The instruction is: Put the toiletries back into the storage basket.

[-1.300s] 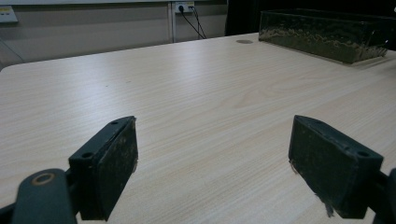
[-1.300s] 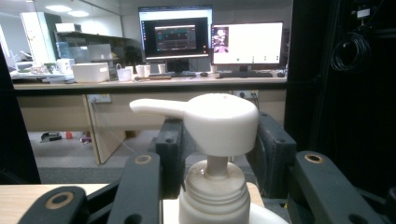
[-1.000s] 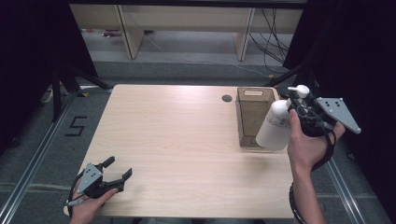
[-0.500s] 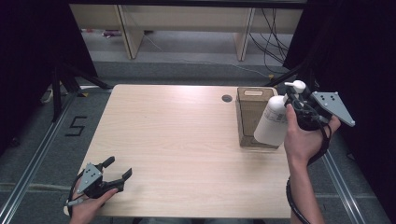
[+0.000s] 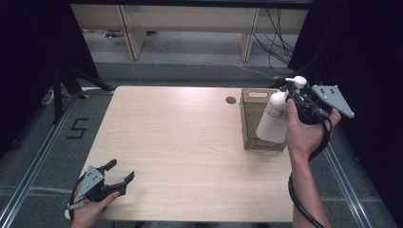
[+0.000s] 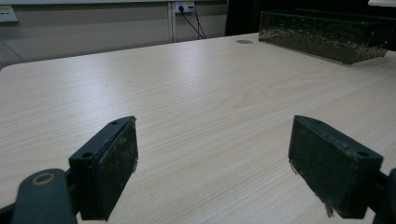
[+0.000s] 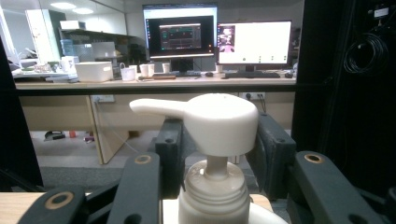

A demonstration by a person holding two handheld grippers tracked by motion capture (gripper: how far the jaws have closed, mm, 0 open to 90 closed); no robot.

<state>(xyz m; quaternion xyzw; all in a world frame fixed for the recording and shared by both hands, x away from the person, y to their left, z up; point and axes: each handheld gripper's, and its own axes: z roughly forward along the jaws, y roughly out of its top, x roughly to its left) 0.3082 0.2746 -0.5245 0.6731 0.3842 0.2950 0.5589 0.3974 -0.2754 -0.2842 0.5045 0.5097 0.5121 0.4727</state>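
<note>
The wooden surface (image 5: 190, 142) is bare across most of its span, with a small round grommet (image 5: 231, 100) near the far edge. At the far right stands a dark translucent bin (image 5: 254, 118), open at the top, its long side also visible from the left gripper view (image 6: 327, 35). Held above the bin's right side, clear of the surface, is a white pump bottle (image 5: 274, 121), tilted so its base leans toward the bin. The right gripper (image 5: 304, 107) holds it high up: in the right gripper view the jaws are pinching the bottle's neck just under the pump head (image 7: 210, 121), though how firmly they bite is hard to judge from so close. The left gripper (image 5: 116, 178) rests at the near left corner, jaws spread wide with nothing between them.

The step in hand looks like carrying the bottle to the bin. The next move likely calls for bringing the bottle over the opening, lowering it inside, and only then spreading the jaws.
</note>
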